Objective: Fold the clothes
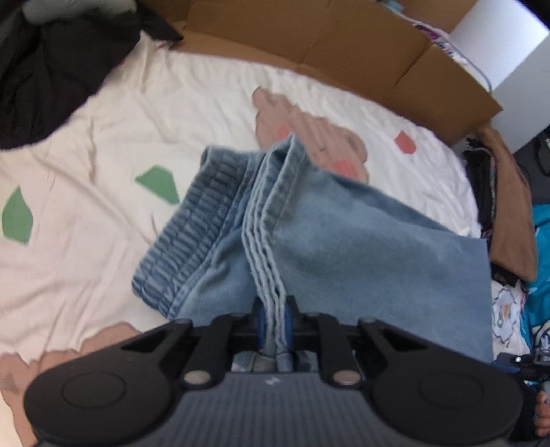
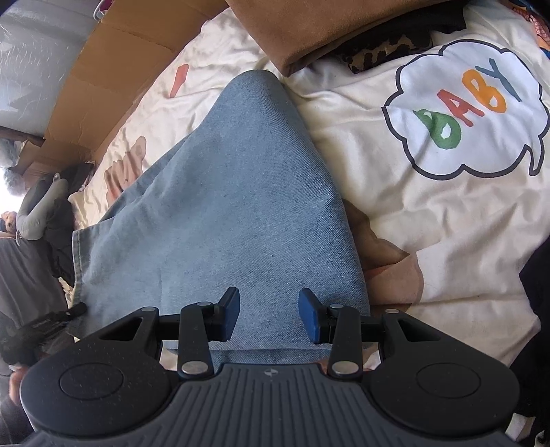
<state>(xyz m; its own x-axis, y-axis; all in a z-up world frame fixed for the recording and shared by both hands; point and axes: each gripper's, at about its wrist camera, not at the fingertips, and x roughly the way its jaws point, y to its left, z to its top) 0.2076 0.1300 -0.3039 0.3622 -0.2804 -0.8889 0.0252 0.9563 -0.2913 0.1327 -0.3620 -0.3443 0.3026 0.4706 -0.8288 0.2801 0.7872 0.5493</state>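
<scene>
Left wrist view: the left gripper (image 1: 275, 321) has its blue-padded fingers (image 1: 262, 323) pinched tight on a stack of hem edges of the jeans (image 1: 343, 247). Several pale stitched layers run up between the pads. The jeans are light blue, washed denim. The ribbed elastic waistband (image 1: 185, 237) lies to the left of the clamped hems, bunched in fine gathers and a shade darker than the legs. The broad smooth panel spreads to the right. The garment lies on the bed sheet (image 1: 103, 144), which is cream with green leaf shapes and a tan bear print. A dark clothing pile (image 1: 51, 75) sits top left on the sheet. A cardboard box (image 1: 343, 44) runs along the far side of the bed. The frame is slightly motion-blurred.

Right wrist view: the right gripper (image 2: 269, 316) hangs over the jeans (image 2: 223, 206) with its fingers (image 2: 231, 318) set wide apart, nothing between them. Whether the tips touch the cloth, I cannot tell. Here the denim shows a clear twill weave, flat and smooth, narrowing toward a rounded fold at the far end. A stitched hem edge shows at its left side. To the right, a cream garment printed "BABY" (image 2: 464, 110) in coloured letters within a cloud outline lies on the bed, just beside the jeans. A brown folded cloth (image 2: 326, 31) lies beyond.
</scene>
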